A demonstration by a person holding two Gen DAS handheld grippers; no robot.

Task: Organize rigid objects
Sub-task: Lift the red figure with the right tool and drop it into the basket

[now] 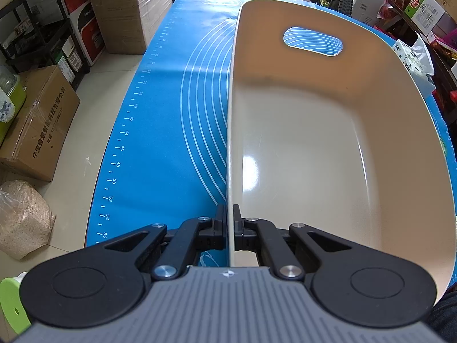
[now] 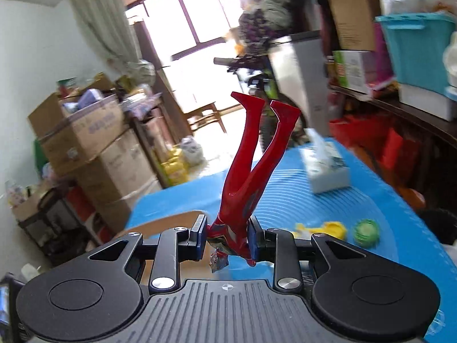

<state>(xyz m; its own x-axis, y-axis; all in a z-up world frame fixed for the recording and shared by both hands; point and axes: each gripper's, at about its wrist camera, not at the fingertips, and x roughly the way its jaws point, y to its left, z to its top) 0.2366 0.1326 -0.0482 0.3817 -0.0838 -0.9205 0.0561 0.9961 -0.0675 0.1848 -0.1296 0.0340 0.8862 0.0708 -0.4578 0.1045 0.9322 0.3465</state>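
Note:
My left gripper (image 1: pixel 228 217) is shut on the thin left rim of a beige plastic basin (image 1: pixel 314 131), which rests on the blue mat (image 1: pixel 171 114); the basin has an oval handle hole in its far wall and nothing inside. In the right wrist view my right gripper (image 2: pixel 228 235) is shut on the torso of a red toy figure (image 2: pixel 251 157), held upside down with both legs pointing up, well above the mat. A brown edge of the basin (image 2: pixel 171 220) shows just beyond the left finger.
On the blue mat (image 2: pixel 357 194) lie a yellow toy (image 2: pixel 325 227), a green round toy (image 2: pixel 367 233) and a tissue box (image 2: pixel 325 168). Cardboard boxes (image 1: pixel 128 8), shelves and a sack stand on the floor to the left. Cluttered shelves line the right side.

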